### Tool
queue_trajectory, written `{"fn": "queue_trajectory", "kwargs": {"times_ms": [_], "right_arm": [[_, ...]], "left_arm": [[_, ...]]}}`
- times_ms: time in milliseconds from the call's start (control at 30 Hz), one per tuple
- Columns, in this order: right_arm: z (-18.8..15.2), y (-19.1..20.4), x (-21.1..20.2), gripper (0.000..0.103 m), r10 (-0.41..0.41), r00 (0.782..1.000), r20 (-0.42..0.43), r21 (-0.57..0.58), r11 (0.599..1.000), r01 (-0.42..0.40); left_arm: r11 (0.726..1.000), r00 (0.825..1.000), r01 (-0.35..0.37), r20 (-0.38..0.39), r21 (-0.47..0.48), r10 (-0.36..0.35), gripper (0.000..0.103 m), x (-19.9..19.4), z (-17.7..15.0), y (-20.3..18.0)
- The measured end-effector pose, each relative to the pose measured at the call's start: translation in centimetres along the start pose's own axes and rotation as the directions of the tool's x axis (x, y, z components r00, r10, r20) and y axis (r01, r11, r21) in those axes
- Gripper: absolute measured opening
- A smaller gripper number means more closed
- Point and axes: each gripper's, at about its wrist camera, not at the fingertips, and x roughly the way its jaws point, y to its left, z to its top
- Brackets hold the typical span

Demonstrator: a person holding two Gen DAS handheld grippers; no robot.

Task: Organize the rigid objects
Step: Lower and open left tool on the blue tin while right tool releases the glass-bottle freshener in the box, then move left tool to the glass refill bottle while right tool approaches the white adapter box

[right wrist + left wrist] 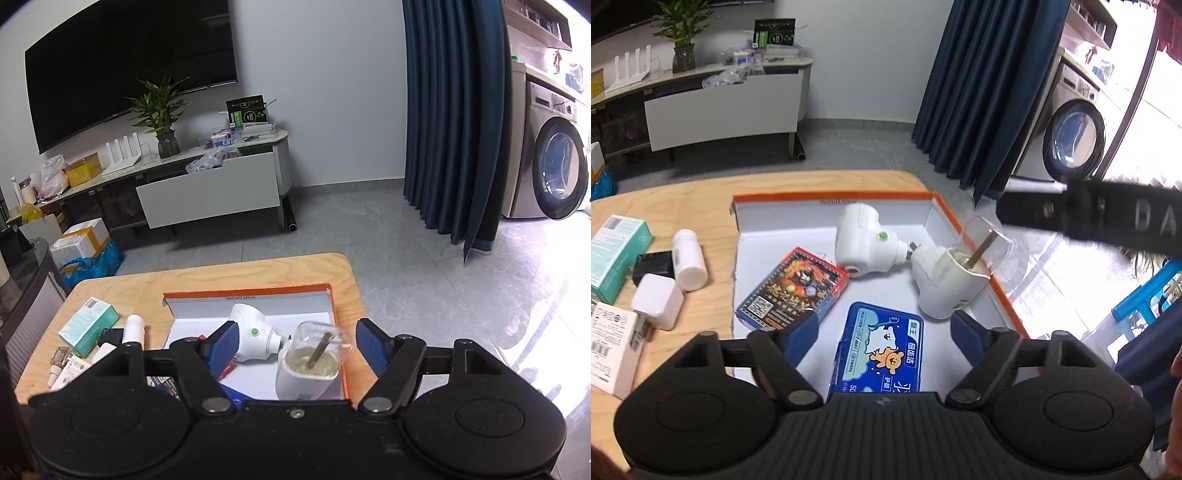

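An orange-edged white box (831, 197) on the wooden table holds a white plug-in device with a green button (862, 236), a white device with a clear cap and brown wick (947, 275), a red card pack (794, 290) and a blue floss case (879, 350). My left gripper (884, 332) is open and empty above the blue case. My right gripper (295, 345) is open and empty above the wick device (308, 373); the box (251, 291) lies below it. The right gripper's black body (1108, 218) shows blurred in the left wrist view.
Left of the box lie a white bottle (687, 264), a white charger cube (657, 304), a black adapter (653, 266), a teal carton (615, 254) and a white carton (609, 354). The table edge (912, 177) is just behind the box. A TV cabinet (207, 192) stands across the floor.
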Motion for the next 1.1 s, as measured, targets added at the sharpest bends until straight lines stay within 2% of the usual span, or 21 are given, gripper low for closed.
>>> {"fn": "queue_trajectory", "kwargs": {"times_ms": [200, 467, 667, 1100], "right_arm": [[-0.8, 1.0, -1.2, 0.087, -0.024, 1.000, 0.014, 0.012, 1.000, 0.024], [-2.3, 4.3, -1.9, 0.089, 0.025, 1.000, -0.015, -0.004, 1.000, -0.026], [-3.5, 8.0, -1.5, 0.089, 0.077, 0.996, -0.047, -0.037, 0.996, -0.078], [-5.3, 15.0, -0.5, 0.089, 0.161, 0.982, -0.100, -0.108, 0.979, -0.172]], "left_arm": [[0.998, 0.998, -0.056, 0.035, -0.001, 0.056, 0.096, -3.0, 0.0, 1.1], [0.988, 0.989, -0.145, 0.021, -0.057, 0.146, 0.096, -6.2, -1.0, 5.7], [0.970, 0.975, -0.216, 0.025, -0.114, 0.220, 0.097, -8.9, -2.0, 9.8], [0.931, 0.954, -0.289, 0.016, -0.223, 0.300, 0.097, -11.7, -3.9, 16.0]]}}
